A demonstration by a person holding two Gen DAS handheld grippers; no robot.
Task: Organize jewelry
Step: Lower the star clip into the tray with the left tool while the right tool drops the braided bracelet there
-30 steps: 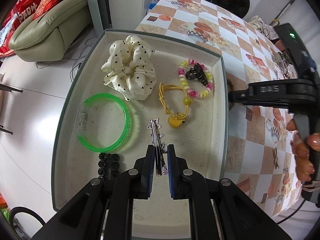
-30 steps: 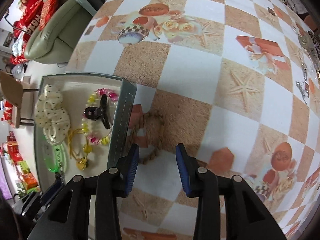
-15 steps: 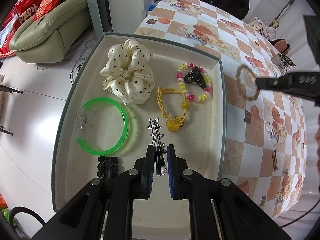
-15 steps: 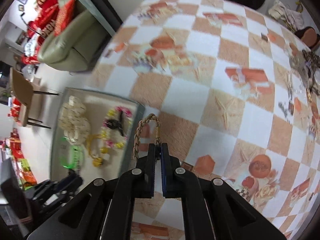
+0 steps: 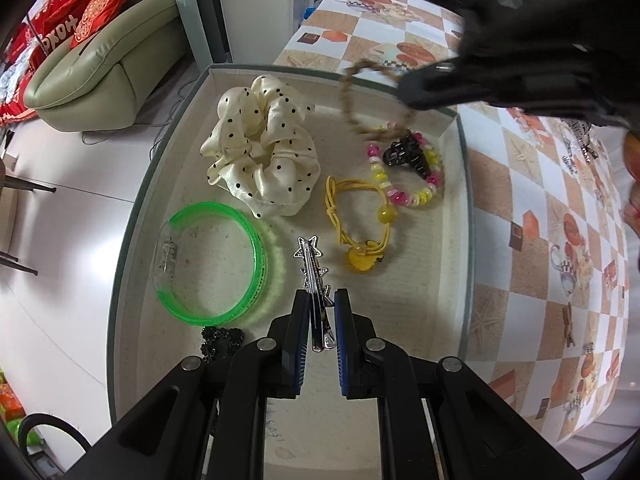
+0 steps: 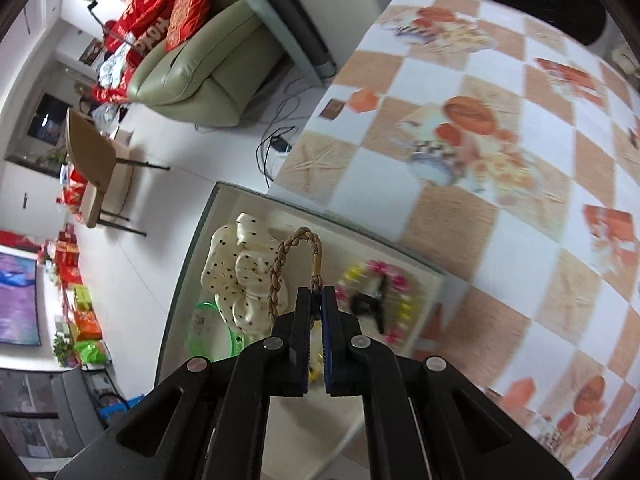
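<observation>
Checkered cloth covers the bench [image 6: 520, 208], and at its edge sits a shallow tray [image 5: 132, 240] with pale floor and a green sofa beyond.

We judge the step in hand to be carrying a piece into the tray. Our right tool [image 6: 317, 294] is clamped tight on a braided brown bracelet [image 6: 294, 264], whose loop rises toward 12 o'clock from the pads and hangs above the tray's far end. Our left tool [image 5: 320, 316] is pinched narrow on a silver star hair clip [image 5: 310, 268], whose star tip points to 12 o'clock over the tray floor.

Next we would need to lower the bracelet to a bare patch, perhaps at 1 o'clock from the polka-dot scrunchie [image 5: 262, 148] and clear of the beaded bracelet [image 5: 412, 176] with its black claw clip [image 5: 404, 154], then let the jaws part. The hair clip also needs releasing.

Only the left view shows the whole layout: green bangle [image 5: 216, 264] at 9 o'clock, yellow hair tie [image 5: 360, 220] at centre, a black piece [image 5: 220, 342] near the tool. Only the right view shows the pinch on the braid closely; there the beads are blurred.
</observation>
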